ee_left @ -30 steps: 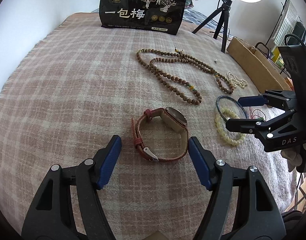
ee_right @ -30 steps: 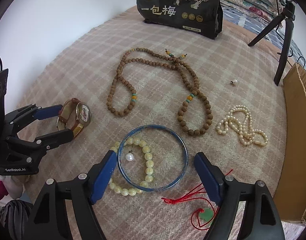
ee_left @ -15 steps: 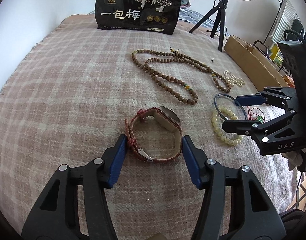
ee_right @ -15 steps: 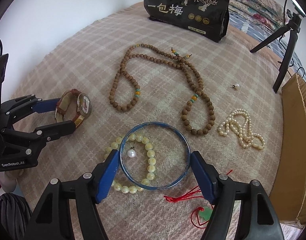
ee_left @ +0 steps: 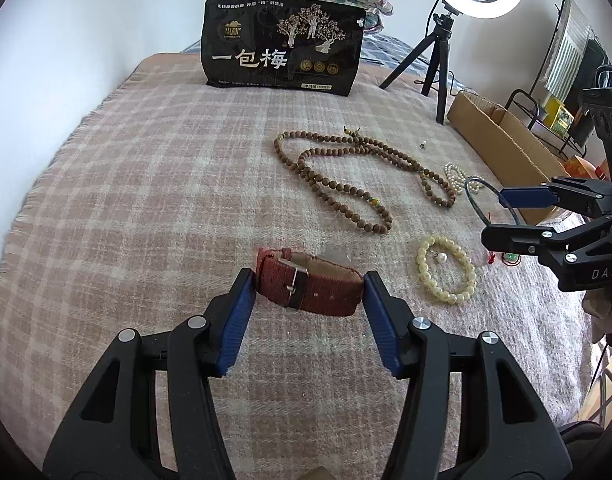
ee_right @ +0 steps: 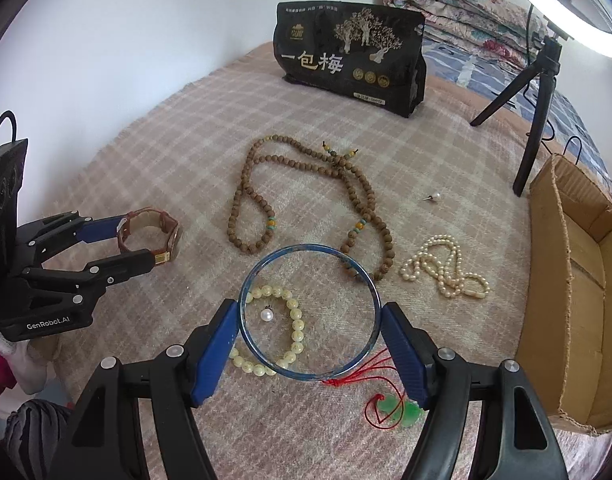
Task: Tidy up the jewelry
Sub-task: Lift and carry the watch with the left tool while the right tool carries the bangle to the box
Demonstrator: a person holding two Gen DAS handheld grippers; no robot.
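- While one watch [ee_left: 310, 288] sits clamped in the left gripper [ee_left: 309, 293], the right gripper [ee_right: 310, 320] pinches one blue bangle [ee_right: 310, 312].
- On the bed [ee_left: 145, 184]: two bead strands, one pale bracelet [ee_right: 281, 332].

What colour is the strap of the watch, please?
Reddish-brown; the watch strap shows best in the left wrist view.

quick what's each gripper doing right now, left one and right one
Left gripper: closed on the red-strap watch, pads on both sides of the band.
Right gripper: closed on the blue bangle, lifted off the blanket.
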